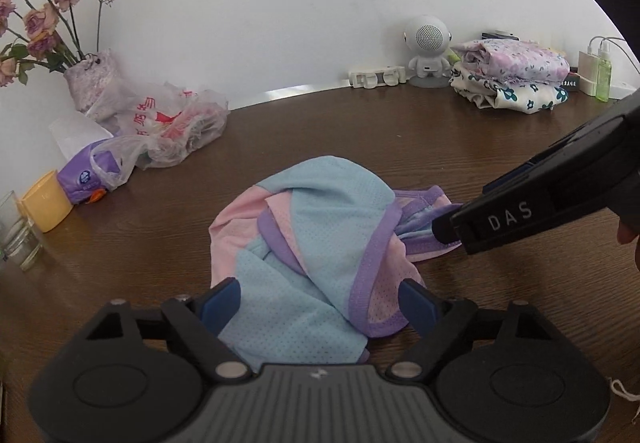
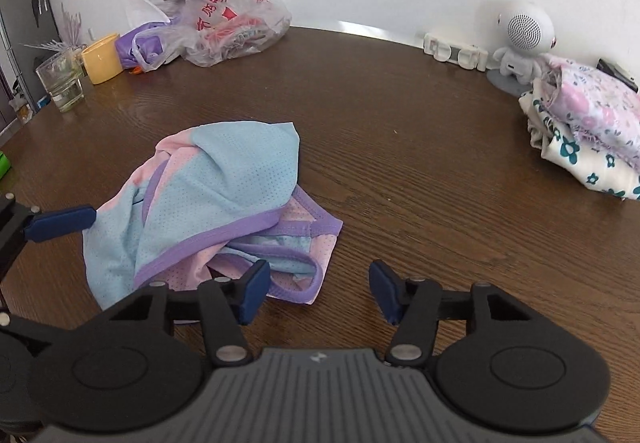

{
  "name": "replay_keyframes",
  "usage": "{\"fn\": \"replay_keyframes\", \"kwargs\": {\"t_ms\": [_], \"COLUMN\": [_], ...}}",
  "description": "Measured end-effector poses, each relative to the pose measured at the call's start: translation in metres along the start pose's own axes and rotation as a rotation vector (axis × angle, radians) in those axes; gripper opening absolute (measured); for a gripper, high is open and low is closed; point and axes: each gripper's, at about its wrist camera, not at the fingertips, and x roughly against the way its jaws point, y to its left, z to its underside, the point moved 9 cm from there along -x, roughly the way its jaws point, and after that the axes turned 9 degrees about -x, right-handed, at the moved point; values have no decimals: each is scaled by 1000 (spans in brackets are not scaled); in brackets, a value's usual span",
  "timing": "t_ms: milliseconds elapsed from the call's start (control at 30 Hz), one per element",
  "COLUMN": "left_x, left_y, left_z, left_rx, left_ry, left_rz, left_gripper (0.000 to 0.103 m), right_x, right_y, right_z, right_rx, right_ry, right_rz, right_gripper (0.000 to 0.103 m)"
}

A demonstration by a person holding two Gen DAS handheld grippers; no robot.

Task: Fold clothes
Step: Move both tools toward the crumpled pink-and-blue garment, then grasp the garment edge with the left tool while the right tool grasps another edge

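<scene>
A crumpled mesh garment in light blue and pink with purple trim lies on the brown wooden table. It also shows in the right wrist view. My left gripper is open, its blue pads on either side of the garment's near edge. My right gripper is open just above the table at the garment's right corner, its left pad over the purple hem. The right gripper's body shows at the garment's right side in the left wrist view. The left gripper's pad shows at the left in the right wrist view.
A stack of folded floral clothes lies at the back right beside a white robot speaker. Plastic bags, a flower vase, a yellow cup and a glass stand at the back left.
</scene>
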Motion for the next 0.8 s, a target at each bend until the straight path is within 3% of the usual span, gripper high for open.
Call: {"fn": "replay_keyframes", "kwargs": {"t_ms": [67,100,167,200,400,567,667,800], "left_x": [-5,-7,-7,-6,56,135,175,199], "left_y": [2,3,8,11,42,65,70,73], "left_z": [-2,-3,-8,-11,-55,-100,-110,-104], "left_rx": [-6,0,16,22,68,131,152,167], "left_ry": [5,6,5,3,-147,-297,-350,-350], "left_rz": [-8,1,12,12,-22,-44,-45,-47], "left_gripper": [51,44,11,5,2,2,2,2], "right_x": [-5,-5,-1,7,85,190,253,320], "right_y": [0,0,0,-2,-28,-70,-89,-119], "right_z": [1,0,-2,-6,-36,-58,-51,-25], "right_rx": [-3,-9,-34,-44,-74,-120,-117,-109], "right_ry": [9,8,1,-19,-189,-371,-458,-519], "right_rz": [-3,-5,-16,-19,9,64,100,175], "right_gripper": [30,15,3,3,3,2,3,3]}}
